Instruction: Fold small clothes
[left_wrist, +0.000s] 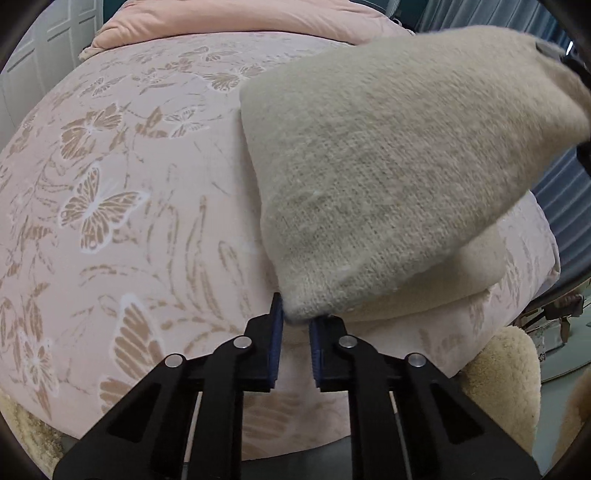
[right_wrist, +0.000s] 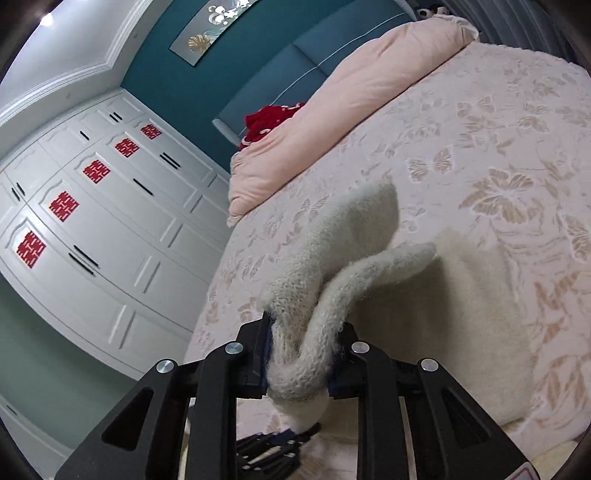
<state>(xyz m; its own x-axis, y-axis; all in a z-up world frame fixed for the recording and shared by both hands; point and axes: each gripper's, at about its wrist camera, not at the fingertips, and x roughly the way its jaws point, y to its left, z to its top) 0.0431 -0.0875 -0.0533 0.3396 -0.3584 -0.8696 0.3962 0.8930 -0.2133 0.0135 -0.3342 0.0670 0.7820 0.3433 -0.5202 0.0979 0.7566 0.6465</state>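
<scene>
My left hand-held gripper (left_wrist: 295, 323) pinching a corner of the cream fuzzy knitted garment (left_wrist: 369, 177), my right hand-held gripper (right_wrist: 301, 356) clamped on a bunched fold of it (right_wrist: 332, 280), garment lifted partly above the pink butterfly-patterned bed cover (left_wrist: 129, 192), peach quilt (right_wrist: 332, 107) beyond.

Setting: a home bedroom.
Bed: pink butterfly-patterned bedspread (right_wrist: 480, 166) covering the mattress, a plain pink folded duvet (right_wrist: 332, 122) at the far end.
Headboard: padded blue panels (right_wrist: 295, 70) against a teal wall (right_wrist: 166, 77).
Storage: white panelled wardrobe (right_wrist: 122, 221) with red paper-cut emblems (right_wrist: 63, 206) on its doors.
Decoration: framed floral picture (right_wrist: 210, 29) above the headboard.
</scene>
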